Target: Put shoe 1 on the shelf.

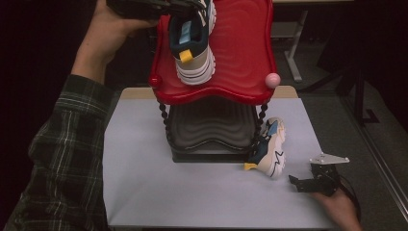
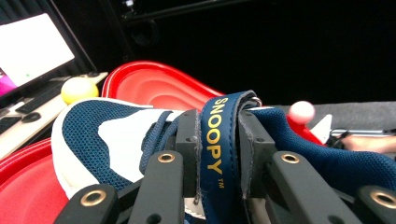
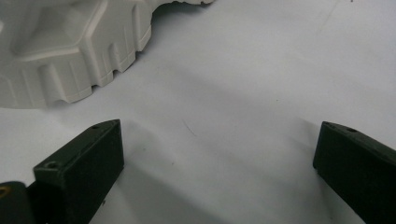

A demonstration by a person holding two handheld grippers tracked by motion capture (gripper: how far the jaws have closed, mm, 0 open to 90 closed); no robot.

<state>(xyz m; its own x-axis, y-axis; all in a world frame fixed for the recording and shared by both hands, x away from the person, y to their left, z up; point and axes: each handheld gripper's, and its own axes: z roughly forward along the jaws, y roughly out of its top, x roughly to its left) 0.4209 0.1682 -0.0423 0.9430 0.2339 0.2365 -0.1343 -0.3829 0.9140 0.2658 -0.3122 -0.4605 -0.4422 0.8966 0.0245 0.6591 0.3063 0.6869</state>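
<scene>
Step in hand: shelving shoes. Left gripper [image 2: 219, 154] clamps the shoe [image 1: 192, 43] strap on the red top shelf [image 1: 240, 57]. Right gripper [image 3: 219, 154] rests on the surface [image 1: 192, 192], jaws apart, beside the second shoe [image 1: 270, 147]. Next: release, withdraw clear.

Glossy red plastic shelf [image 1: 240, 53], mesh-cloth shoe [image 2: 93, 135] with a smooth strap [image 2: 215, 149], matt grey tabletop [image 1: 192, 192].

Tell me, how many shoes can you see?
2. One shoe sits on the red top shelf, with the left gripper pinching its strap. The other shoe lies on its side on the table, against the rack's right corner. More could be hidden.
</scene>
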